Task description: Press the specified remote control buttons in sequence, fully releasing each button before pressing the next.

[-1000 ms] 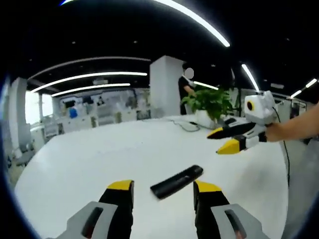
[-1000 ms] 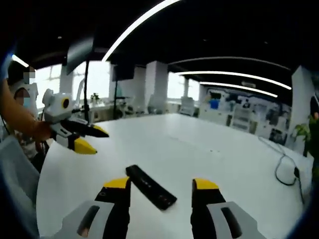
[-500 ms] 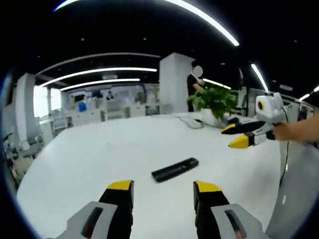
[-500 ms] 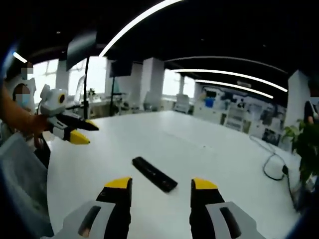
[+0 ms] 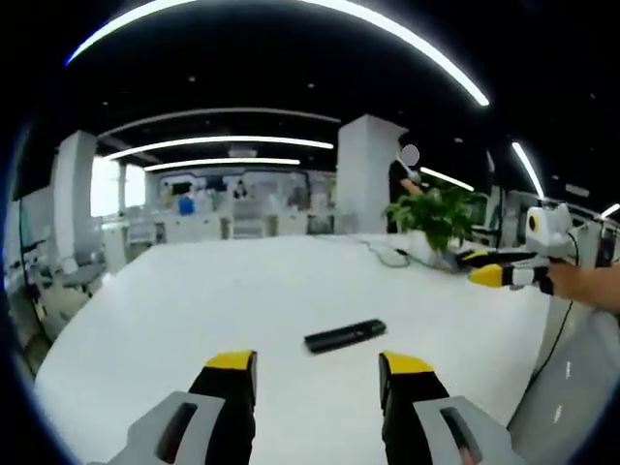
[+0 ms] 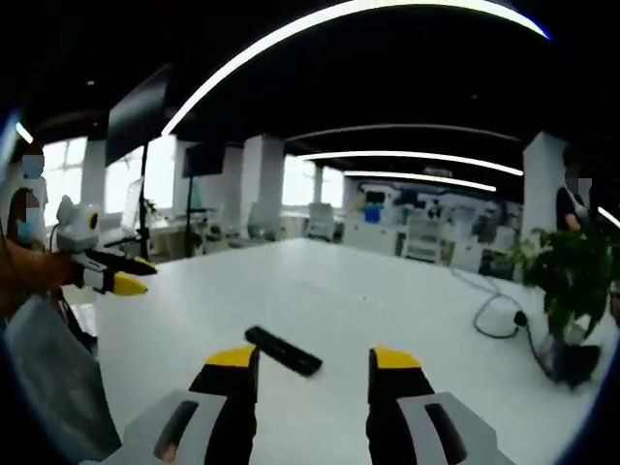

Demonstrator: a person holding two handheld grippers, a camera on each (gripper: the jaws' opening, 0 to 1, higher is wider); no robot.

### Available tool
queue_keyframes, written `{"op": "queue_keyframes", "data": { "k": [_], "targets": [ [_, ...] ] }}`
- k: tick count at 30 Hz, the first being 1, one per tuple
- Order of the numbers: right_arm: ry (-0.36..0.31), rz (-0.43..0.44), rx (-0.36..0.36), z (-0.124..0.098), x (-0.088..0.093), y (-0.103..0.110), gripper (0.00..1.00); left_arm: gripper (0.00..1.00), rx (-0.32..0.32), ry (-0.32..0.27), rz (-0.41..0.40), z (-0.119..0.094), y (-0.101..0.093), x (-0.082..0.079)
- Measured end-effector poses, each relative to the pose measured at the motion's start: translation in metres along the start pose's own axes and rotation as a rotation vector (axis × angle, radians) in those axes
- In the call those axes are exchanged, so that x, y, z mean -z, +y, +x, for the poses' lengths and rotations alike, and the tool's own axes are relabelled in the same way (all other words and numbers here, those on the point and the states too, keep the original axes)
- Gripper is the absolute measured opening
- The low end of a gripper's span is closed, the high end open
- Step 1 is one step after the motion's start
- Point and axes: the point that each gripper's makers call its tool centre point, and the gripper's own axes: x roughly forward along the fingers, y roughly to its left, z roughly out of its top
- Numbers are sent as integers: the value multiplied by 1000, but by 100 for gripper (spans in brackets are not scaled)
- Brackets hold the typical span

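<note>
A black remote control [image 5: 345, 336] [image 6: 283, 351] lies flat on the white worktop [image 5: 232, 300] [image 6: 387, 300], apart from both tools; its buttons and any lettering are too small to read. The left hand-held gripper [image 5: 315, 373] [image 6: 116, 274] hangs above the worktop with its yellow-tipped jaws wide apart, holding nothing. The right hand-held gripper [image 6: 302, 368] [image 5: 481, 267] is likewise spread and empty. A potted plant [image 5: 438, 215] [image 6: 562, 291] stands at the far edge.
</note>
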Motion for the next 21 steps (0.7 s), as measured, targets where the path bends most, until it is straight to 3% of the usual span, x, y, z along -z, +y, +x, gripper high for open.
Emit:
{"op": "queue_keyframes", "data": {
  "k": [3, 5, 7, 16, 21],
  "targets": [
    [-12, 8, 14, -8, -2, 4, 43, 56, -4, -18, -12, -7, 1, -9],
    [-29, 24, 23, -12, -5, 7, 44, 63, -38, -53, -46, -16, 6, -17],
    [-31, 31, 26, -15, -5, 8, 44, 68, -64, -45, -81, -22, 8, -16],
    [-53, 68, 76, -38, -10, 18, 44, 67, -96, -55, -100, -41, -14, -10],
    [-72, 69, 57, -49, -14, 28, 44, 66, -75, -62, -71, -42, -31, -6]
  ]
}}
